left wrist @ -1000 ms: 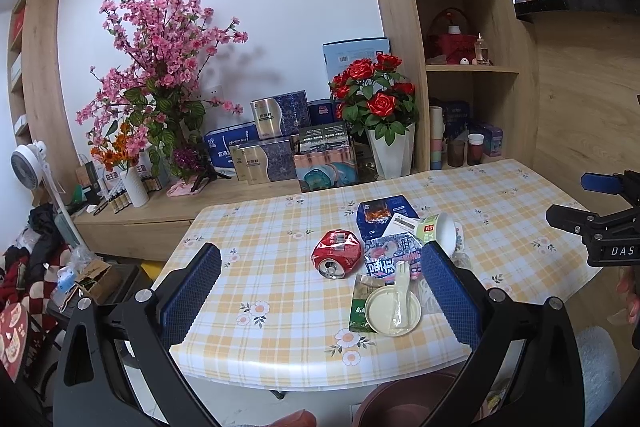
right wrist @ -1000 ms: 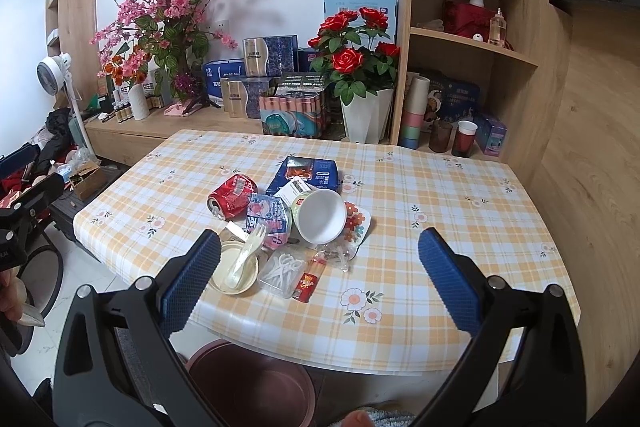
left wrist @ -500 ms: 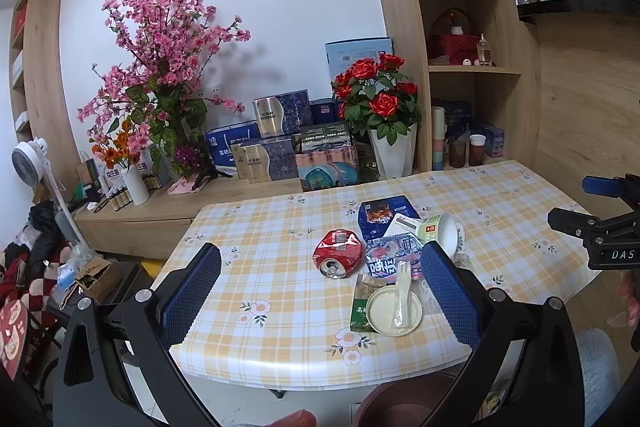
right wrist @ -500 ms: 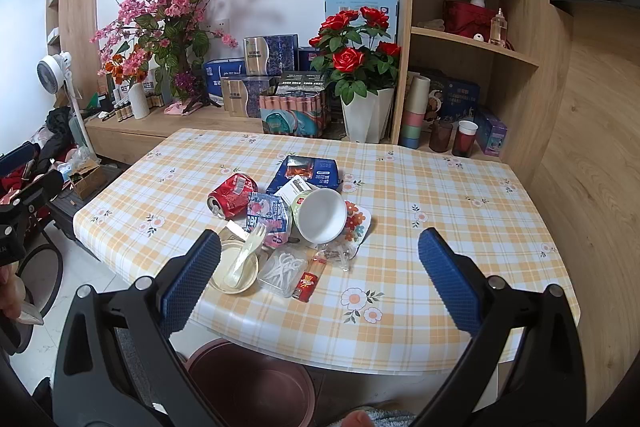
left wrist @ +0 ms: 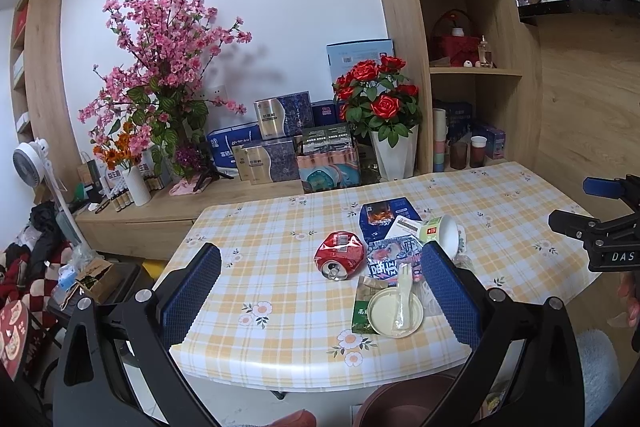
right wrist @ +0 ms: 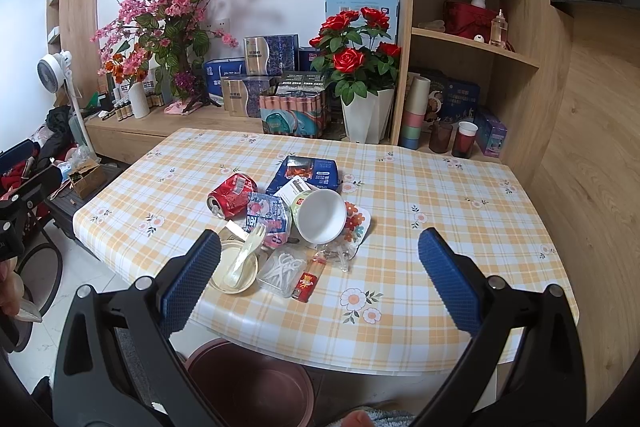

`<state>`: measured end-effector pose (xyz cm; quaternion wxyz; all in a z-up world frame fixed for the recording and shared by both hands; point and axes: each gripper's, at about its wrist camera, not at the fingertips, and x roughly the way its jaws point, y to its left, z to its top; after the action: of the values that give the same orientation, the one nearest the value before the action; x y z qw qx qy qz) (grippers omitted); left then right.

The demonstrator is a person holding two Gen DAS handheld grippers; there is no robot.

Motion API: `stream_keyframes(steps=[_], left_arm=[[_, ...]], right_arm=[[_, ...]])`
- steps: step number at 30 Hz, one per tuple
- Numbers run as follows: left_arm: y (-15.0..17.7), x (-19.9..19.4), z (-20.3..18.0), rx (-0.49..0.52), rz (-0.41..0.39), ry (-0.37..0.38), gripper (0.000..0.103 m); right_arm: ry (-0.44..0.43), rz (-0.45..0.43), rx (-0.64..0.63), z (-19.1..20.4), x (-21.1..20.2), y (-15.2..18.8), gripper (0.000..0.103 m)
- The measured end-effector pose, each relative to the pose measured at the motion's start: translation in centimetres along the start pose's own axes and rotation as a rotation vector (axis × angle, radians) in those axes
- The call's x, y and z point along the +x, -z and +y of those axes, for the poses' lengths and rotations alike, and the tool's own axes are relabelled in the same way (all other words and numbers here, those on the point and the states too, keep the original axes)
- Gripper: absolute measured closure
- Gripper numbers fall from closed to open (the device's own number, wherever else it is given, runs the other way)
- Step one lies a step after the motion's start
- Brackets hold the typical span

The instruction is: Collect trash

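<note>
Rose pot (right wrist: 367, 115) behind trash pile (right wrist: 288, 223)

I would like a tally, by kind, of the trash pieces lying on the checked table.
Crushed red metal can: 1
White paper bowl: 1
Cream plastic lid: 1
Cream plastic fork: 1
Wrappers, packets, boxes: cannot count exactly, they overlap
Total: at least 4

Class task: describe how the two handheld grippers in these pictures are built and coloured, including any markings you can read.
Both the left gripper and the right gripper have black angular frames with silver bolts at the joints. Each finger carries a blue pad with a fine grid texture. Seen side-on from the left wrist view, the right gripper bears white letters "DAS". No cables or sleeves show.
</note>
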<state>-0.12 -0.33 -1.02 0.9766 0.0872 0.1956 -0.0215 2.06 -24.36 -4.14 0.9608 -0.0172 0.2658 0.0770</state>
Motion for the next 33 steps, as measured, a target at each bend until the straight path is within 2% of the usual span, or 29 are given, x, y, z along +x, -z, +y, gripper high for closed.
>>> stream_keyframes(steps=[21, 26, 33], left_arm=[[-0.4, -0.1, 0.5, -0.01, 0.003, 0.006, 0.005], [-0.1, 0.2, 0.9, -0.031, -0.013, 0.061, 0.005], [2.0, 2.1, 0.9, -0.055, 0.02, 0.11, 0.005]], right_arm=[[0.007, 0.005, -0.005, -0.1, 0.2, 0.5, 0.006], [0.015, 0.002, -0.008, 0.0, 0.7, 0.8, 0.006], [0.047, 0.0, 0.043, -1.2, 2.0, 2.3, 0.005]])
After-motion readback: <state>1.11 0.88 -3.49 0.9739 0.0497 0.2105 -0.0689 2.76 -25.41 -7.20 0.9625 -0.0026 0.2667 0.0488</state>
